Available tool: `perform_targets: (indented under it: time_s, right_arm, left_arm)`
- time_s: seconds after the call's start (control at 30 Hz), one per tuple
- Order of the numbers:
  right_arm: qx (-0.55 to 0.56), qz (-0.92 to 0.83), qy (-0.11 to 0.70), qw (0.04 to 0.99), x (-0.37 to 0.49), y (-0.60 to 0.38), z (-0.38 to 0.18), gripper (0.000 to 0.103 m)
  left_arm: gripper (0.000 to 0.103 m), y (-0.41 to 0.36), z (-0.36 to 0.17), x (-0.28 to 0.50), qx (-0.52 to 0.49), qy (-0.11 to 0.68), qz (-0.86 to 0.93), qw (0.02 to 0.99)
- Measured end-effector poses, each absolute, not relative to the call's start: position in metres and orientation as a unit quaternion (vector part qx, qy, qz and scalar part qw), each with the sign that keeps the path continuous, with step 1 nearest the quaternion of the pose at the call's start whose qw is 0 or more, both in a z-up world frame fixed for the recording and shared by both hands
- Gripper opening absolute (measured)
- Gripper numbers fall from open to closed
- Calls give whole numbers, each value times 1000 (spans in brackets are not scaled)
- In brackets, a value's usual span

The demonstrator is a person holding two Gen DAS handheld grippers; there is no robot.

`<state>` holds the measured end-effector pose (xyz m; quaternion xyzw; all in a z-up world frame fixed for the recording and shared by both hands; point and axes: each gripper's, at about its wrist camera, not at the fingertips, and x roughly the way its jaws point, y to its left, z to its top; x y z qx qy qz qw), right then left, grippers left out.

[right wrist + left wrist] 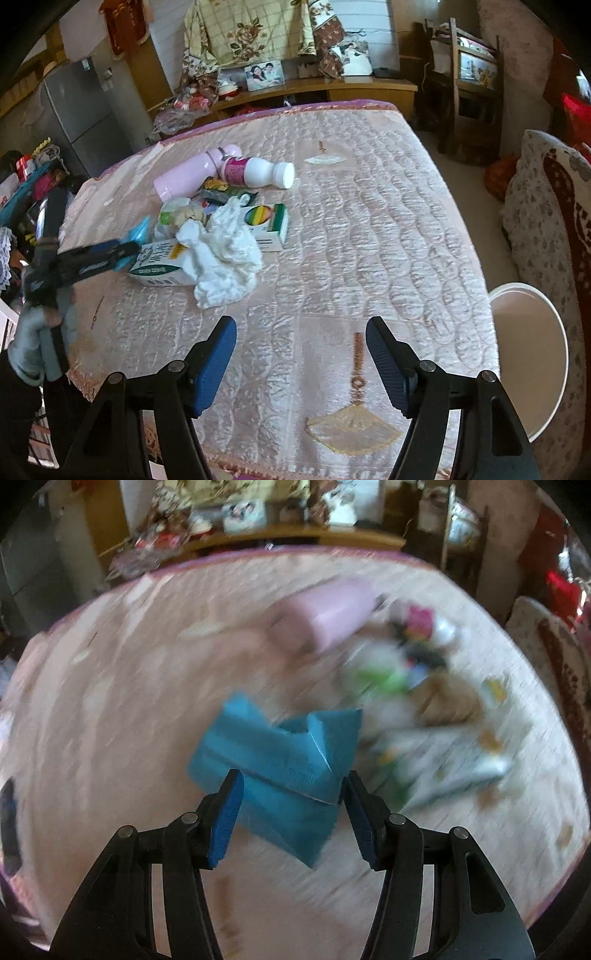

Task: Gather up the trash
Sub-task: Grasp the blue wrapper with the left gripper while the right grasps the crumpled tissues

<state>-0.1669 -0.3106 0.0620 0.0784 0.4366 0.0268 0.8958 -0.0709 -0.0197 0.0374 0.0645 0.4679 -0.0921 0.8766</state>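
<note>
1. Left gripper (pixel 291 790) is clamped on a folded blue paper napkin (pixel 280 760), carried above the pink quilted tablecloth (pixel 369 221), just left of the trash pile
2. Right gripper (pixel 301 354) hangs with its jaws apart and nothing between them, near side of the pile
3. Crumpled white tissue (pixel 225 254) lies at the pile's near edge, touching the carton (pixel 159 266)
4. Tissue looks light, soft and crushable; I'd pinch its bunched middle
5. White bin (pixel 528 365) sits right of the pile, off the table
</note>
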Motion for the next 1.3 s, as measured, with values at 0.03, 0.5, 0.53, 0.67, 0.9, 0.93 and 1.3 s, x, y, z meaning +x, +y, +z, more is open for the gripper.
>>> perform_targets:
  time_s: [0.03, 0.5, 0.53, 0.67, 0.9, 0.93, 1.3]
  right_arm:
    - [76, 30, 438, 895, -164, -307, 61, 70]
    - [62, 78, 448, 888, -142, -270, 55, 78]
    - [59, 82, 449, 888, -140, -267, 54, 78]
    - [63, 85, 453, 885, -126, -264, 48, 78]
    - [69, 70, 454, 885, -97, -269, 36, 78]
    - [67, 71, 454, 886, -93, -268, 36, 78]
    - [53, 96, 469, 876, -62, -258, 4, 42]
  left_arm:
    - [54, -10, 35, -75, 63, 473, -88, 875]
    - [55, 61, 62, -121, -55, 461, -115, 878]
    - [57, 61, 63, -119, -63, 459, -114, 879]
    - [57, 57, 61, -100, -94, 452, -94, 882]
    - [57, 54, 43, -68, -136, 458, -46, 877]
    - [57, 52, 40, -64, -138, 460, -39, 877]
    - [59, 43, 19, -37, -131, 466, -1, 875]
